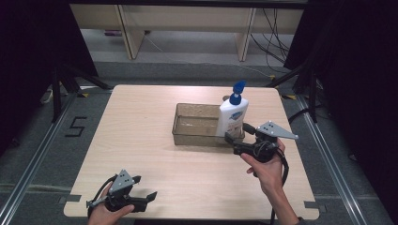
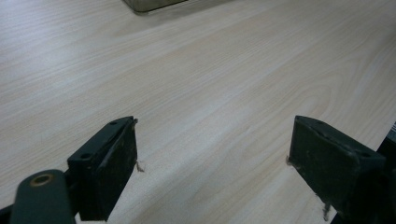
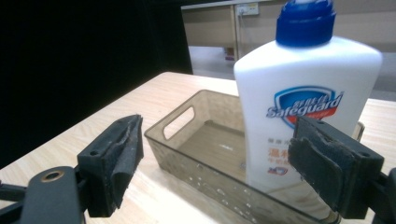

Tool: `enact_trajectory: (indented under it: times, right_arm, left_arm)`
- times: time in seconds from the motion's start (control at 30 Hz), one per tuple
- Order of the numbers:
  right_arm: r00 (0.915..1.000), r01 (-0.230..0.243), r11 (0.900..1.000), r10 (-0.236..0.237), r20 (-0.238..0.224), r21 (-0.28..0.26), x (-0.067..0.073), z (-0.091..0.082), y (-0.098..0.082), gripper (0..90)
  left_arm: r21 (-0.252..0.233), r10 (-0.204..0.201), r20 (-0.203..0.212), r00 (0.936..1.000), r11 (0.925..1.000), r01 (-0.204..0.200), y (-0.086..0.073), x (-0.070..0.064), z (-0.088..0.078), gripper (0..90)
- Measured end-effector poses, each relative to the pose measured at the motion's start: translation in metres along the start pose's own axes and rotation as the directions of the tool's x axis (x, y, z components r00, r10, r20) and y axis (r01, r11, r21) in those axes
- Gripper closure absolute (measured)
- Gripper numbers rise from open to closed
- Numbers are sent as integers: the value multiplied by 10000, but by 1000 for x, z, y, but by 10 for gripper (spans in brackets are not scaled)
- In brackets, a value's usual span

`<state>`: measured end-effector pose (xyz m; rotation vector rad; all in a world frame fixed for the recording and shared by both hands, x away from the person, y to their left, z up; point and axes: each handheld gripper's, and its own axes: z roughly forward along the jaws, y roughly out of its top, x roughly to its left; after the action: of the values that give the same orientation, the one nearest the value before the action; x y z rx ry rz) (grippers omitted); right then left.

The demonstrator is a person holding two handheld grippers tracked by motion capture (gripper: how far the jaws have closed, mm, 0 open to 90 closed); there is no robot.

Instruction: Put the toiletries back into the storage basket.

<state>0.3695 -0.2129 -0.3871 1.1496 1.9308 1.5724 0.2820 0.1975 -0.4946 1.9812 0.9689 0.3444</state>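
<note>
Pale wooden table [image 1: 141,140] bore a smoky translucent plastic bin [image 1: 195,125]; the white blue-capped soap bottle [image 1: 233,116] stood inside, apparently upright. Your right gripper [image 1: 237,133] gaped beside it, your left gripper [image 1: 146,190] likewise unclosed.

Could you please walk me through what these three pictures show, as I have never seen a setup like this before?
There is no robot here: a person holds a hand-operated two-jaw tool in each hand. The high view looks down on a wooden table. The other two pictures come from cameras riding on each tool, looking along its black jaws. On the table sits a clear tray with a white soap bottle standing upright in it. The right tool is open, near the tray and bottle, holding nothing. The left tool is open too, over bare table near the front edge.
</note>
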Motion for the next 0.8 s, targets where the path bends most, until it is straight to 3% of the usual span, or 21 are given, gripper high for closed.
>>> enact_trajectory:
  times: [0.23, 0.27, 0.3, 0.37, 0.43, 0.5, 0.53, 0.57, 0.63, 0.67, 0.77, 0.8]
  right_arm:
    - [9994, -230, 9997, 233, -244, 115, 2, 0, -8, 177]
    - [9999, 16, 9999, -15, -167, 108, 1, 0, -9, 177]
    - [9994, -260, 9995, 265, -243, 194, 3, 0, -10, 177]
    - [9996, -123, 9997, 129, -263, 203, 2, 1, -12, 177]
    - [9993, -169, 9996, 176, -317, 227, 2, 1, -15, 176]
    - [9992, -191, 9994, 201, -344, 277, 3, 0, -17, 174]
    - [9986, -408, 9986, 419, -323, 330, 5, -1, -19, 174]
    - [9995, -117, 9996, 124, -283, 252, 3, 0, -20, 174]
    - [9990, -170, 9994, 182, -415, 304, 3, 0, -22, 174]
    - [9995, 30, 9995, -20, -321, 326, 2, 0, -24, 173]
    - [9994, -13, 9992, 27, -351, 407, 3, -1, -26, 172]
    - [9990, -242, 9991, 255, -360, 352, 4, 0, -27, 172]
  left_arm:
    - [-17, -6, 8, 10000, 10000, 6, 0, 0, 0, 149]
    - [9, -2, -8, 10000, 10000, 2, 0, 0, 0, 148]
    - [6, 3, -13, 10000, 10000, -3, 0, 0, 0, 148]
    - [-197, -95, 99, 9999, 9998, 97, 0, 0, 1, 148]
    - [32, 12, -23, 10000, 10000, -12, 0, 0, 0, 148]
    - [-194, -90, 102, 9999, 9998, 92, 0, 0, 1, 148]
    - [-194, -83, 93, 9999, 9998, 84, 0, 0, 1, 149]
    - [-207, -81, 92, 9999, 9998, 83, 0, 0, 1, 148]
    - [-213, -87, 98, 9999, 9997, 89, 0, 0, 1, 148]
    - [-212, -77, 100, 9999, 9997, 79, 0, 0, 1, 148]
    - [-138, 7, 89, 10000, 9999, -6, 0, 0, 0, 148]
    - [-139, 7, 84, 10000, 9999, -6, 0, 0, 0, 148]
